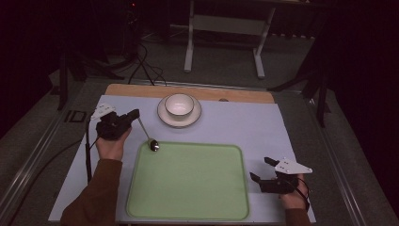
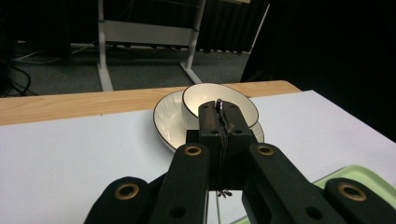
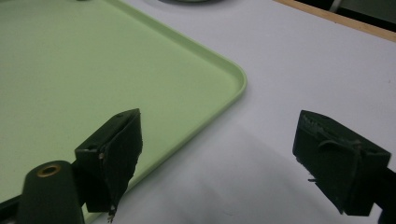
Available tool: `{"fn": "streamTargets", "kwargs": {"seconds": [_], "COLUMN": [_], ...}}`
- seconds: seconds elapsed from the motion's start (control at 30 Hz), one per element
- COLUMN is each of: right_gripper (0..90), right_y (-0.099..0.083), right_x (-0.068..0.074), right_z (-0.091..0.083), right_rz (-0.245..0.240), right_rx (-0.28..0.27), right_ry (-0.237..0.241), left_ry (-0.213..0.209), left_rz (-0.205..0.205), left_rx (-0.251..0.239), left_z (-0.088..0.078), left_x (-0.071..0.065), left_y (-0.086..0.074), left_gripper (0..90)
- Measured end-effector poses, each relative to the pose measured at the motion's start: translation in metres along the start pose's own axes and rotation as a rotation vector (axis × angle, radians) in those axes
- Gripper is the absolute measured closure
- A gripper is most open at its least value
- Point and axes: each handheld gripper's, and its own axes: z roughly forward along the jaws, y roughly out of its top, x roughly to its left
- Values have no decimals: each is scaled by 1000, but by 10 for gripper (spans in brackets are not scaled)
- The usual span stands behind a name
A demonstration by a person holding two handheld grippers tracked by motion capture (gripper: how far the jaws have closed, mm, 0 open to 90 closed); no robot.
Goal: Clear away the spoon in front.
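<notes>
My left gripper (image 1: 134,114) is shut on the handle of a metal spoon (image 1: 147,133). The spoon slants down to the right and its bowl rests at the far left corner of the green tray (image 1: 188,207). Between the closed jaws in the left gripper view the handle's tip (image 2: 218,103) pokes up. Beyond it a white bowl (image 1: 179,104) sits on a white saucer (image 1: 165,116), also seen as bowl (image 2: 205,95) and saucer (image 2: 168,121). My right gripper (image 1: 262,169) is open just right of the tray, its fingers (image 3: 116,154) spread over the tray's rim (image 3: 236,74) and the white mat.
The white mat (image 1: 254,122) covers the table, with a wooden strip (image 1: 141,89) along its far edge. A white frame stand (image 1: 190,42) is on the floor behind the table. A black cable (image 1: 87,150) trails from the left gripper.
</notes>
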Motion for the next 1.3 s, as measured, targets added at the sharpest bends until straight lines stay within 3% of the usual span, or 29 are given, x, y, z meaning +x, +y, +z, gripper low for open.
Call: {"fn": "streamTargets", "kwargs": {"seconds": [1.3], "right_gripper": [155], "right_y": [0], "right_x": [0], "right_z": [-1], "right_rz": [-1], "right_rx": [-9], "right_ry": [-1], "left_ry": [-95], "left_rz": [56], "left_rx": [48], "left_z": [-48], "left_x": [-15], "left_y": [-5], "left_gripper": [893]}}
